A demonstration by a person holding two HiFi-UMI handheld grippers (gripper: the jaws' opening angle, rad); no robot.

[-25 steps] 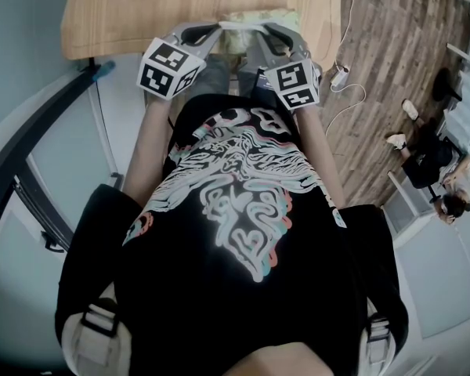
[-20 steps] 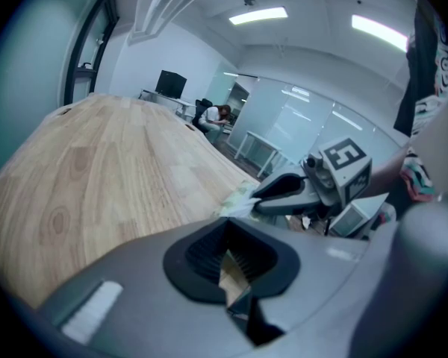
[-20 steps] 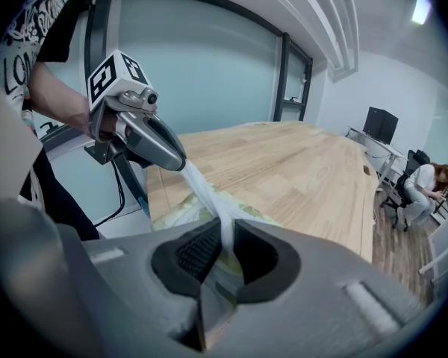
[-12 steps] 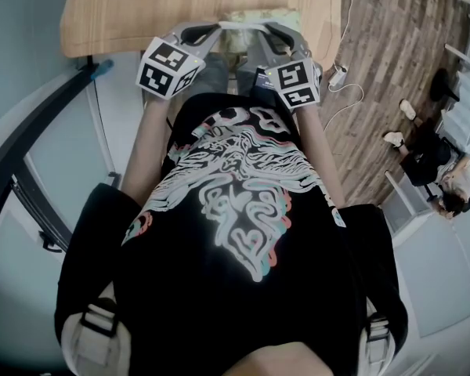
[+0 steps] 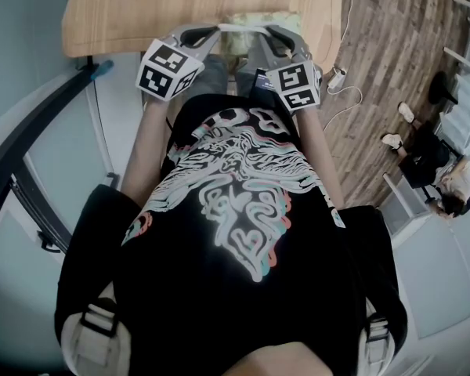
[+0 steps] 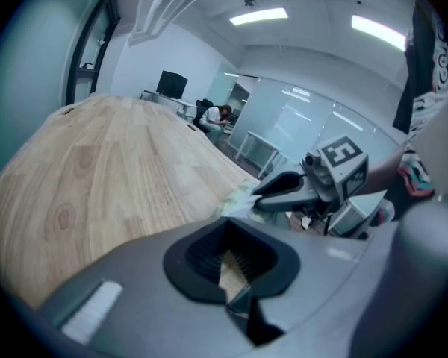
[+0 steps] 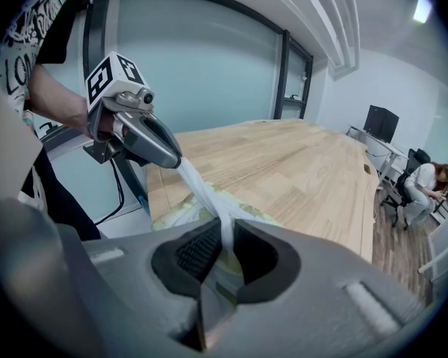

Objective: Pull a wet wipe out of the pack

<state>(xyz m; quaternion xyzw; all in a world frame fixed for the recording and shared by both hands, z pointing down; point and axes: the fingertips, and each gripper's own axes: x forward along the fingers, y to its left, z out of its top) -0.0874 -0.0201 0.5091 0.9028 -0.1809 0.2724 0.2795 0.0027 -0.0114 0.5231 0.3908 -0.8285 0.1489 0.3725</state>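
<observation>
A pale green wet wipe pack lies at the near edge of the wooden table. A white wet wipe is stretched over it between both grippers. In the right gripper view the wet wipe runs as a taut twisted strip from the left gripper down into my right gripper, which is shut on it, with the pack just below. The left gripper is shut on the other end. In the left gripper view its own jaws are closed, and the right gripper shows with white wipe at its tip.
The table stretches away bare beyond the pack. White cables lie on the wooden floor to the right. A seated person is at a desk far right. A glass wall stands at the left.
</observation>
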